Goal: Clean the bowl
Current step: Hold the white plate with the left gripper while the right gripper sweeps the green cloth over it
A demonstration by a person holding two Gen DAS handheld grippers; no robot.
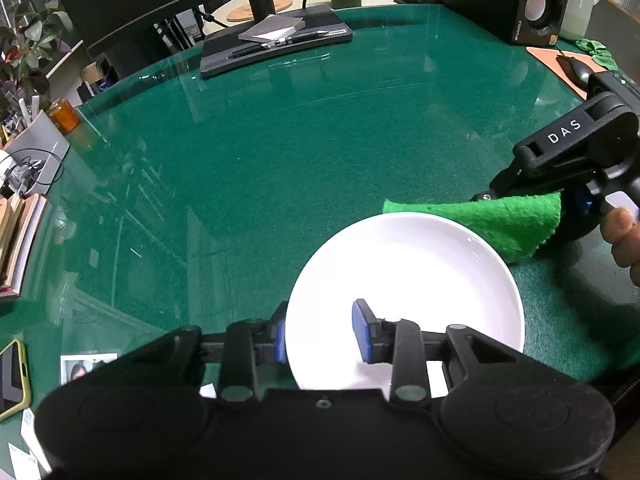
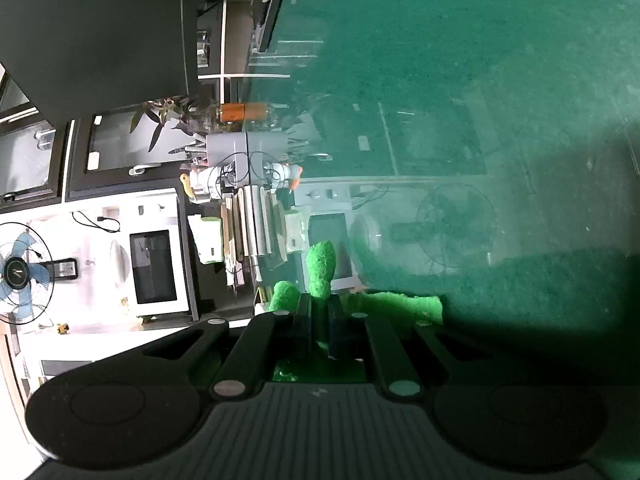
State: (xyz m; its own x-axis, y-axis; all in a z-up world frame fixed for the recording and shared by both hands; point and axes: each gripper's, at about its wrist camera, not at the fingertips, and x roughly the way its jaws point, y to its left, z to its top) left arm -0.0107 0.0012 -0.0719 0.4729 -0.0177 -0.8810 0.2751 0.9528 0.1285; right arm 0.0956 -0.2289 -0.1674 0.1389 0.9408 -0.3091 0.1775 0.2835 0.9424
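Left wrist view: white bowl (image 1: pixel 404 300) on green table (image 1: pixel 280 160), left gripper (image 1: pixel 320 334) spread, straddling near rim, not clamped. Right gripper (image 2: pixel 319 322) pinching cloth (image 1: pixel 500 222) beside far rim. Bowl likely stiff, slick, breakable; grip rim.

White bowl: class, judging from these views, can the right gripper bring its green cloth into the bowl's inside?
Probably yes. The right gripper holds the green cloth at the far rim of the white bowl, and the bowl's interior there is unobstructed.
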